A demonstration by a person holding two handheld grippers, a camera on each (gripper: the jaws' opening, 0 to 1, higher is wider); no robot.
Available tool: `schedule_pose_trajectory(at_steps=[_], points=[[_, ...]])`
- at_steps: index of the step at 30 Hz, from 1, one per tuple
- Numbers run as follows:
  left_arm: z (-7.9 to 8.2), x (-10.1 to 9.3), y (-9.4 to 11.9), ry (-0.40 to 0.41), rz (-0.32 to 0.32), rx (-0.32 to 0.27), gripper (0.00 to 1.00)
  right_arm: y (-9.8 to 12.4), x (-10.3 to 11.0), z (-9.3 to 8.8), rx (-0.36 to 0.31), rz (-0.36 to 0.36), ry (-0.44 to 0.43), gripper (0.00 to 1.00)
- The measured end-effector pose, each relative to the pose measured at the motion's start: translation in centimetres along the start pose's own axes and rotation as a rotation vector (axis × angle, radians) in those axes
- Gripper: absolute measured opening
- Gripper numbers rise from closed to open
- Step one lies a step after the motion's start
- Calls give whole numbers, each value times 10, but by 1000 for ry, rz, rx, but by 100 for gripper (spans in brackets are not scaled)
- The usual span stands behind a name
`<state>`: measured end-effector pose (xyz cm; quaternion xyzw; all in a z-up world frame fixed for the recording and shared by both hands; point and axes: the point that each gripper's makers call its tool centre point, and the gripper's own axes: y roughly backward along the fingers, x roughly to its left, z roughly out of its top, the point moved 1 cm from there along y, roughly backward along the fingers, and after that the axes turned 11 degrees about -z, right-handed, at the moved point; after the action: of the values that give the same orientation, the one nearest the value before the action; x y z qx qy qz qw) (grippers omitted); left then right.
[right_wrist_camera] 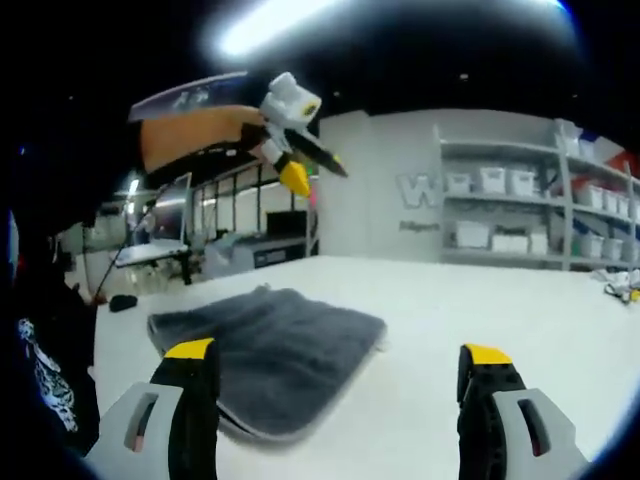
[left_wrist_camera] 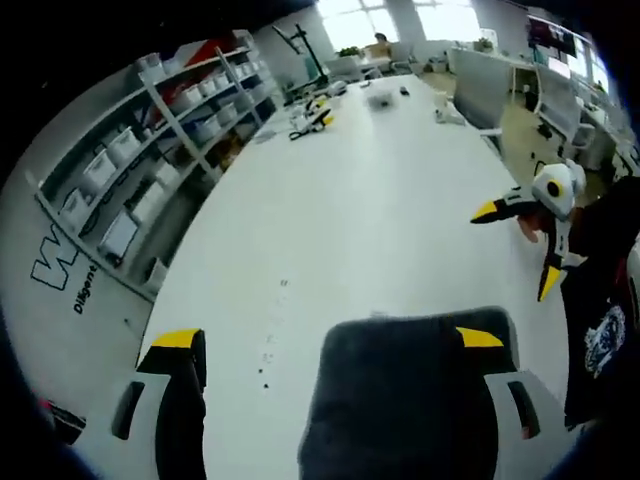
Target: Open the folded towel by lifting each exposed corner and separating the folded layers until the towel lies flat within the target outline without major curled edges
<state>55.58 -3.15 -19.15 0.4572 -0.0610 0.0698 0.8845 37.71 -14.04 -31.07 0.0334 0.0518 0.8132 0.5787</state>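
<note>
A dark grey towel (right_wrist_camera: 268, 350) lies folded on the white table (left_wrist_camera: 380, 210), in front of a person in dark clothes. The left gripper (left_wrist_camera: 330, 345) hovers above it with jaws spread wide, holding nothing. The right gripper (right_wrist_camera: 340, 365) sits low over the table just beside the towel, jaws also wide apart and empty. Shelves (right_wrist_camera: 520, 215) with white bins line the wall.
</note>
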Motion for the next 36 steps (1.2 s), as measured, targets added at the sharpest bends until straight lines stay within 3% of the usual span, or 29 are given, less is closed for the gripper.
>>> schedule_pose_trajectory(at_steps=[5,10,16,26,31,36], points=[[-5,0,-14,-8,-22,53,100,3,-2,-3,2,19,-25,100],[-7,11,-22,19,-32,58,99,3,6,-10,19,43,-21,100],[-13,30,-39,32,10,72,94,-2,8,-25,51,31,-33,100],[-25,36,-78,23,-54,118,91,-4,11,-33,65,28,-49,92],[-34,38,-94,65,-80,99,89,-14,18,-46,126,47,-31,88],[-51,41,-107,71,-89,146,87,-16,18,-62,179,61,-44,85]])
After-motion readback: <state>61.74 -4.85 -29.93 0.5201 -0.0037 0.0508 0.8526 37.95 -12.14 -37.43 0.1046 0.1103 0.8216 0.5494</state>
